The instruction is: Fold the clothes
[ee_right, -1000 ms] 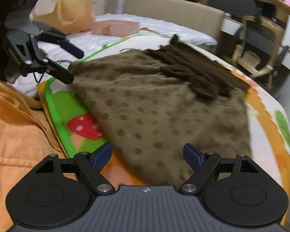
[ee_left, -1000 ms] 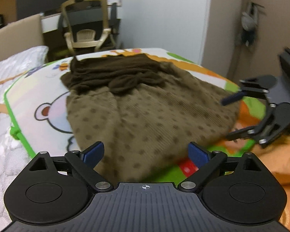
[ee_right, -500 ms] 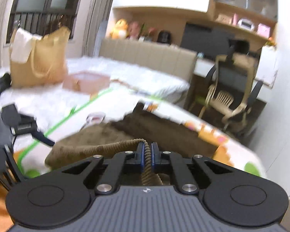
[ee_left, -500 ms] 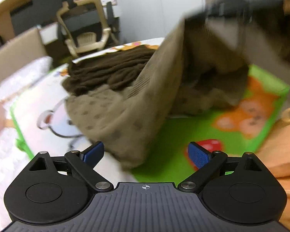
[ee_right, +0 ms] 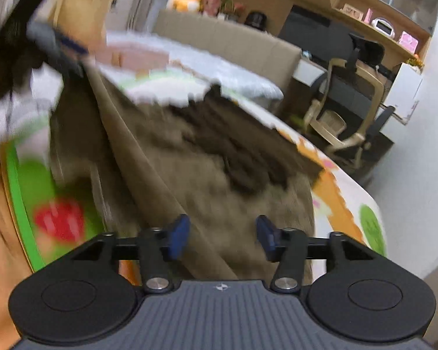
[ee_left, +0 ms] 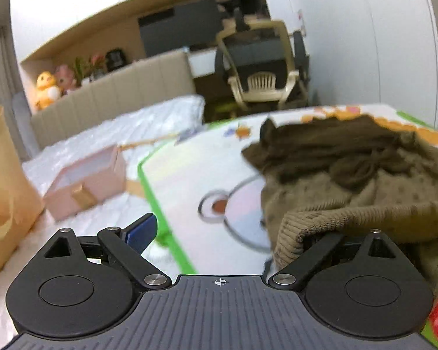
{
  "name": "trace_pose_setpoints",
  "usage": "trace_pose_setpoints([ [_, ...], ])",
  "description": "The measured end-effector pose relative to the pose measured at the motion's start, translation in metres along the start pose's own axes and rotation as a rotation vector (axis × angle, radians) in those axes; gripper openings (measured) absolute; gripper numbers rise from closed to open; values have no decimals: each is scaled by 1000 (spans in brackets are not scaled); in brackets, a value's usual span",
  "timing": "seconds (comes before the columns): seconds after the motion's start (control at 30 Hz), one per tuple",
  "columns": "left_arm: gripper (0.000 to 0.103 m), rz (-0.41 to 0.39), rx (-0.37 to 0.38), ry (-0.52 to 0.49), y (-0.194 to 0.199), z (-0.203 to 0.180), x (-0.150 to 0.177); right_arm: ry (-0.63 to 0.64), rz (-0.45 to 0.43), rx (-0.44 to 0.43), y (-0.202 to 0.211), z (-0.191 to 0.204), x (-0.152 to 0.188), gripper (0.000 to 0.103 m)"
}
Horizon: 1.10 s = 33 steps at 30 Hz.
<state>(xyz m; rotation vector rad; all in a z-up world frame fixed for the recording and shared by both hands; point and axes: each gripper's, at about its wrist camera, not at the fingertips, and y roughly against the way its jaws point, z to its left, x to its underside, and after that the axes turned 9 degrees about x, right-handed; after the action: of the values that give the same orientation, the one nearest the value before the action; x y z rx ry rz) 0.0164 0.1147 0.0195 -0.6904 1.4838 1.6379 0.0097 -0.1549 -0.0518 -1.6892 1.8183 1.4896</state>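
A brown garment (ee_left: pixel 350 180), olive corduroy-like cloth with darker dots and a darker brown knitted part bunched at its far end, lies on the cartoon play mat (ee_left: pixel 195 175) that covers the bed, toward the mat's right edge as your left camera sees it. Your left gripper (ee_left: pixel 219 233) has its fingers set wide; one blue pad (ee_left: pixel 140 232) shows on the left, while the ribbed hem of the garment is draped over the right finger and hides it, so you cannot tell from this view whether anything is pinched. In your right camera, heavily blurred, a fold of the same cloth is raised in a taut ridge running from the upper left down toward your right gripper (ee_right: pixel 222 233). That gripper's jaws are opening, its two blue pads (ee_right: pixel 179 234) apart, with cloth lying between and below them but not pressed. The mat has a green border, a bear face and a red strawberry (ee_right: pixel 58 218) near its close corner. Beyond the mat's left edge sit a pink box (ee_left: pixel 84 183) and a tan bag (ee_left: pixel 3 192) on white bedding. A beige chair (ee_left: pixel 260 67) stands past the bed's far end.
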Motion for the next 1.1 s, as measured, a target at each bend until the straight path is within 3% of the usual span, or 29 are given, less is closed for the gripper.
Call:
trace_pose_setpoints([
  [0.2, 97, 62, 21, 20, -4, 1, 21, 0, 75, 90, 2, -5, 41, 64],
  [0.23, 97, 56, 13, 26, -5, 2, 21, 9, 75, 127, 2, -6, 43, 64],
  [0.33, 97, 28, 5, 41, -4, 4, 16, 76, 75, 349, -14, -8, 53, 64],
  [0.37, 97, 28, 16, 36, -3, 3, 16, 89, 76, 415, -20, -11, 57, 61],
  [0.43, 97, 40, 40, 5, 1, -2, 17, -31, 91, 424, -22, -29, 56, 35],
  [0.57, 98, 23, 19, -72, 28, -6, 17, -186, -1, 529, 16, -63, 45, 31],
  [0.67, 98, -19, 22, -90, 56, -3, 14, -237, -35, 498, 46, -77, 45, 38],
  [0.73, 98, 4, 73, -92, 65, -3, 18, -197, -18, 443, 56, -73, 54, 45],
  [0.83, 98, 81, 257, -56, 67, -2, 29, -176, 60, 312, 58, -67, 75, 56],
  [0.93, 98, 107, 420, 8, 64, 3, 29, -191, 108, 231, 62, -64, 89, 60],
  [1.1, 99, 56, 506, 100, 37, 15, -15, -268, 85, 205, 64, -81, 75, 72],
])
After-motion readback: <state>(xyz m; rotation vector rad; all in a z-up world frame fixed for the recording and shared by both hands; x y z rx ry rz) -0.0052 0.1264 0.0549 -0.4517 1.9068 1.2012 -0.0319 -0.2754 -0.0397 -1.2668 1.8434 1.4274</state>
